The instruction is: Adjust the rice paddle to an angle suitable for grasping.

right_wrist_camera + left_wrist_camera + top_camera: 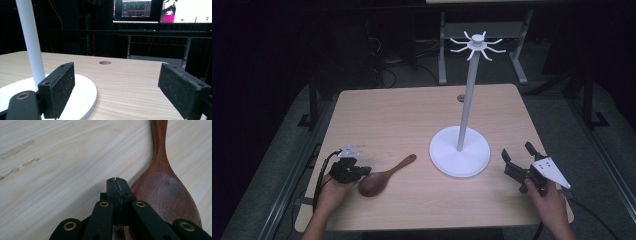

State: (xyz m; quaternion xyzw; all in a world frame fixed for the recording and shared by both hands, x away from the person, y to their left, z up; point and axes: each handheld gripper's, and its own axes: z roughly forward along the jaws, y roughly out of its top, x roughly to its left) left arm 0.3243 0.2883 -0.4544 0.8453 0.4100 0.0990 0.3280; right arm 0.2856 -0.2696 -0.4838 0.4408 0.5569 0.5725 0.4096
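Observation:
A brown wooden spoon (382,177) lies on the table at the front left, bowl toward the person and handle pointing to the far right. My left gripper (365,171) is at the bowl's left edge. In the left gripper view its jaws are shut (117,182) with nothing seen between the tips, and the spoon bowl (165,195) lies just to their right. A white stand (459,152) with a tall pole and a ring of hooks (477,45) is right of centre. My right gripper (517,150) is open beside the base, its pads (61,85) wide apart around bare table.
The stand's pole (30,37) and round base (85,95) lie left of the right gripper's jaws. A small round hole (460,98) marks the table's far edge. Beyond the table are dark floor, desk legs and lit monitors (136,10).

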